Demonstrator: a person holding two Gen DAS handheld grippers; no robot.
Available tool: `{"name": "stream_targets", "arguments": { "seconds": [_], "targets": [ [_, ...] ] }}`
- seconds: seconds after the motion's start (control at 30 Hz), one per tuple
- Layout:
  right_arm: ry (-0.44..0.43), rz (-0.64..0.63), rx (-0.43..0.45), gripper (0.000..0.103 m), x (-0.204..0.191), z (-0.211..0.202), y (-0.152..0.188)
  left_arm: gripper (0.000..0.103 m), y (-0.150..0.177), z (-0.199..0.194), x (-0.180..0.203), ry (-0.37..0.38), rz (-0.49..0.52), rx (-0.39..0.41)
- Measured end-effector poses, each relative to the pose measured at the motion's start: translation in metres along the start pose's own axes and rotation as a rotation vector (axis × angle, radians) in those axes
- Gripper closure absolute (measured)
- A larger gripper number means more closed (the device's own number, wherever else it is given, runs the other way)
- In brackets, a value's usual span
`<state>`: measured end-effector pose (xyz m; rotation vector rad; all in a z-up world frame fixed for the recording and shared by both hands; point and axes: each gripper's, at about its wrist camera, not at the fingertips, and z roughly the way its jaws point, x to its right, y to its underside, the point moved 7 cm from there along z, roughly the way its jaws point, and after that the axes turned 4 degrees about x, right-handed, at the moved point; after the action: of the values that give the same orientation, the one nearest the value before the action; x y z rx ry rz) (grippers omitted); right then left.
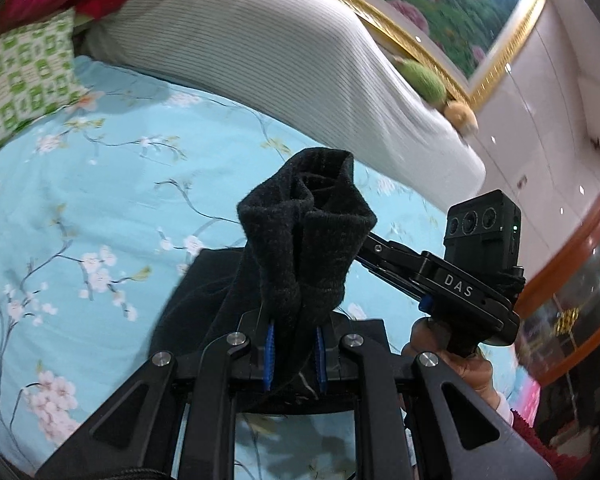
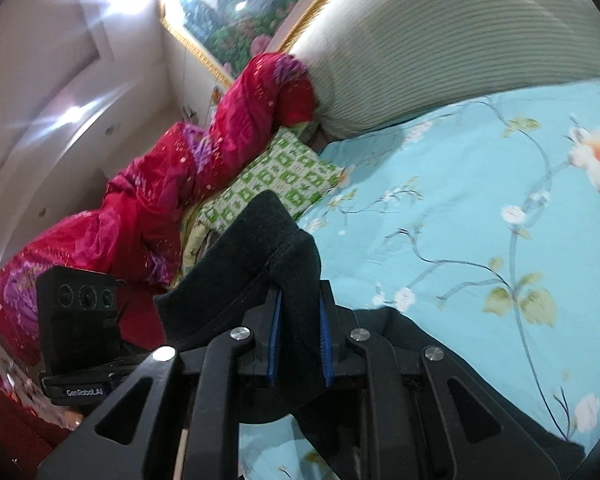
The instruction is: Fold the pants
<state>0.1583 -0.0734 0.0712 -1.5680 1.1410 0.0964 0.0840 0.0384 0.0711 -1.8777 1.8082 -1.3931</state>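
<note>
The black pants are lifted above a blue floral bed sheet. My left gripper is shut on a bunched edge of the pants, which stands up between its blue pads. My right gripper is shut on another edge of the pants; more black cloth hangs below and to its right. In the left wrist view the right gripper's body shows at the right, held by a hand, with its fingers hidden behind the cloth. In the right wrist view the left gripper's camera block shows at the lower left.
A white ribbed bolster lies along the bed's head under a gold-framed painting. A green patterned pillow and a red quilt lie at one side. A wooden cabinet stands beyond the bed.
</note>
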Motion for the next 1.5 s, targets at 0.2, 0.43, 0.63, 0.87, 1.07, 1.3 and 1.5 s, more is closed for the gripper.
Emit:
{"name": "stream_targets", "arguments": {
  "seconds": [0.2, 0.43, 0.63, 0.87, 1.07, 1.3, 1.5],
  "targets": [
    [0.033, 0.079, 0.062, 0.085, 0.038, -0.029, 0.013, 0.089, 0.019, 0.035, 0.03, 0.0, 0.093, -0.052],
    [0.052, 0.161, 0.095, 0.085, 0.072, -0.046, 0.029, 0.089, 0.046, 0.063, 0.051, -0.004, 0.191, -0.094],
    [0.098, 0.184, 0.112, 0.081, 0.084, -0.058, 0.04, 0.088, 0.061, 0.074, 0.061, 0.018, 0.238, -0.11],
    [0.184, 0.205, 0.129, 0.081, 0.093, -0.078, 0.05, 0.088, 0.078, 0.086, 0.074, 0.044, 0.287, -0.151],
    [0.242, 0.235, 0.175, 0.081, 0.1, -0.103, 0.055, 0.087, 0.095, 0.097, 0.082, 0.049, 0.337, -0.186],
    [0.284, 0.257, 0.18, 0.081, 0.098, -0.114, 0.063, 0.078, 0.104, 0.1, 0.084, 0.054, 0.351, -0.202],
    [0.371, 0.266, 0.207, 0.076, 0.093, -0.131, 0.067, 0.058, 0.109, 0.097, 0.091, 0.13, 0.323, -0.221]
  ]
}}
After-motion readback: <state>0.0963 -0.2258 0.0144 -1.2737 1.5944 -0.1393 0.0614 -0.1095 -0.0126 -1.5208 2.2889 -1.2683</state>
